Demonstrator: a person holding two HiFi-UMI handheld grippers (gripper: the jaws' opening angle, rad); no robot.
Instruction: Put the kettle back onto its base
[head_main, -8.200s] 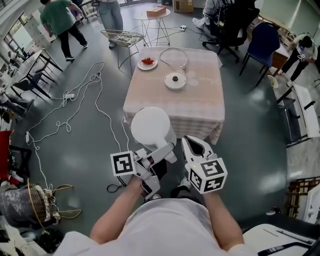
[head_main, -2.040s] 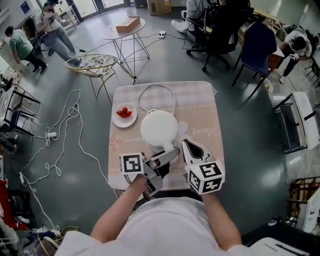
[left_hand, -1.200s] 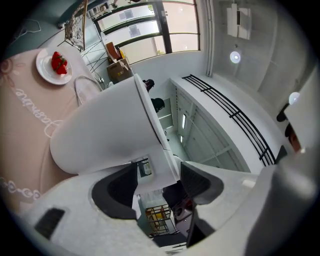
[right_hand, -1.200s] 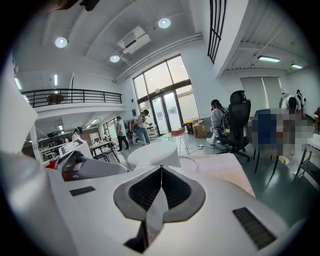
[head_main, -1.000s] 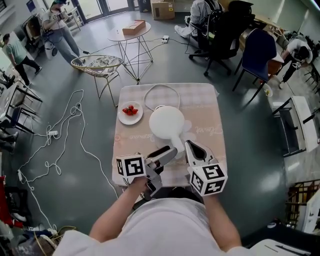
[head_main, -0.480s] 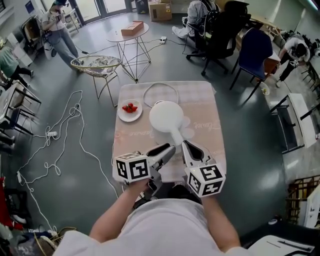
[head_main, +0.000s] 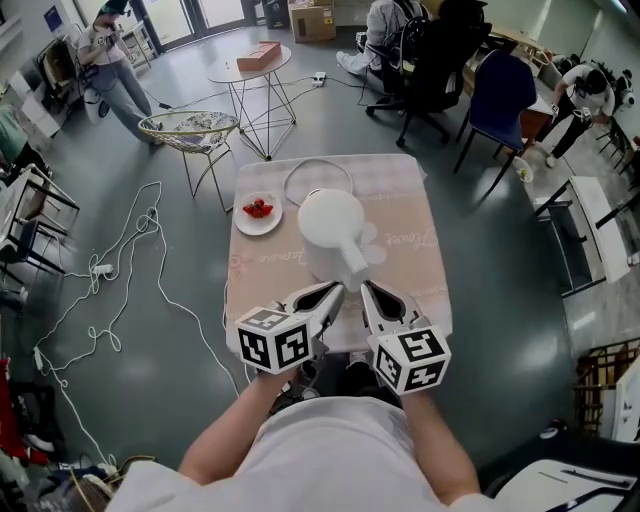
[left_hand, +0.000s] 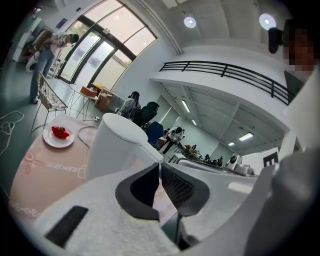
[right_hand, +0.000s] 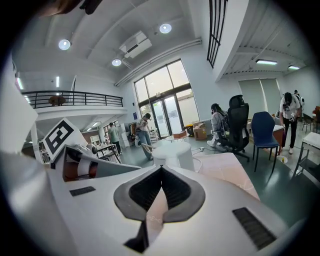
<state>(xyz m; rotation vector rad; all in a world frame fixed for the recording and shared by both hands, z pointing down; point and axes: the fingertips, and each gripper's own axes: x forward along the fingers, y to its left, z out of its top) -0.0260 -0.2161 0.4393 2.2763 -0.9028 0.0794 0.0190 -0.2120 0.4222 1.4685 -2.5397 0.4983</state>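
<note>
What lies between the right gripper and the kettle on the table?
Only a short strip of bare tablecloth. In the head view nothing stands between the right gripper and the kettle; the right gripper view agrees.

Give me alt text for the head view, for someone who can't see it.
A white kettle stands on a pink-clothed table, handle toward the person, beside a plate of red fruit. Nearer the person, the left hand-held gripper, jaws closing on nothing, and the right hand-held gripper, shut and empty, point at the kettle.
</note>
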